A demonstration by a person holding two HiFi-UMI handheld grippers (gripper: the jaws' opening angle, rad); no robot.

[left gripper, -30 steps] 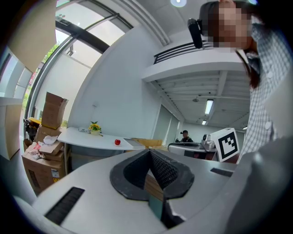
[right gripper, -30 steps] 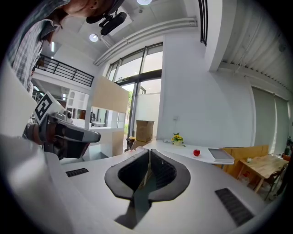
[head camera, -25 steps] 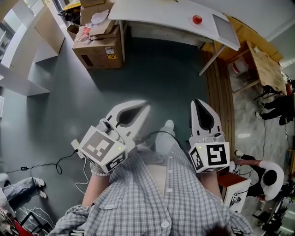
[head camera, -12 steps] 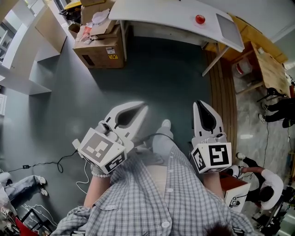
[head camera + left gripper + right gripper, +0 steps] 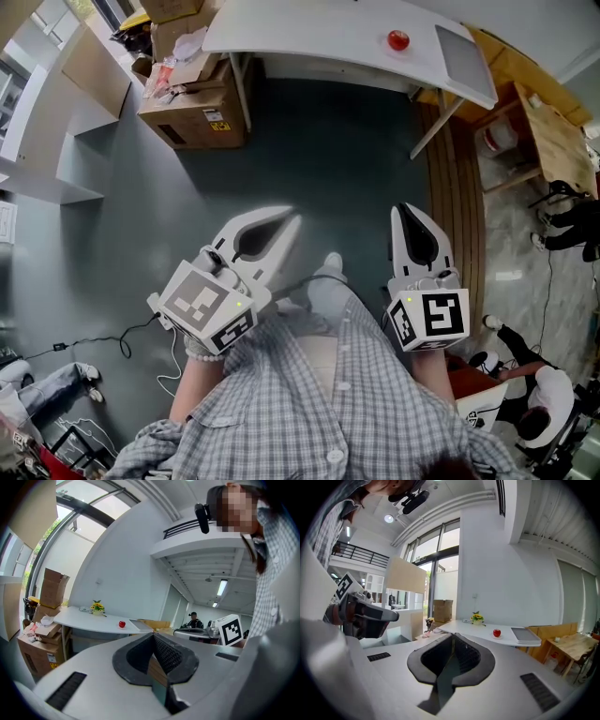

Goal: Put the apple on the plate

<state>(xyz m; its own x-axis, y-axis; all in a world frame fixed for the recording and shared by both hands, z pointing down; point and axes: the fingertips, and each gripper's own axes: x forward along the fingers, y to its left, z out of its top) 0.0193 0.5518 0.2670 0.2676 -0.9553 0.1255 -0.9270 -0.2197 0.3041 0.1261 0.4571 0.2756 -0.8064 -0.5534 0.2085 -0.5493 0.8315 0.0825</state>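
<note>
A red apple (image 5: pixel 398 40) sits far ahead on a white curved table (image 5: pixel 309 37), next to a flat grey rectangular tray (image 5: pixel 459 58). My left gripper (image 5: pixel 291 217) is held out above the grey floor, far short of the table, jaws shut and empty. My right gripper (image 5: pixel 405 208) is beside it, also shut with nothing in it. The left gripper view shows the apple (image 5: pixel 122 624) small beyond the closed left gripper (image 5: pixel 152 637). From the right gripper view the apple (image 5: pixel 497 633) and tray (image 5: pixel 526 636) lie past the closed right gripper (image 5: pixel 452 637).
Cardboard boxes (image 5: pixel 192 103) are stacked left of the table. A small pot of yellow flowers (image 5: pixel 476 618) stands on the table's far end. A wooden table (image 5: pixel 553 141) stands at right. A cable (image 5: pixel 122 333) lies on the floor. Another person (image 5: pixel 539 412) is at lower right.
The boxes and floor have slid a little in view as I move toward the table. Both grippers stay shut. The person at lower right has shifted lower in the frame.
</note>
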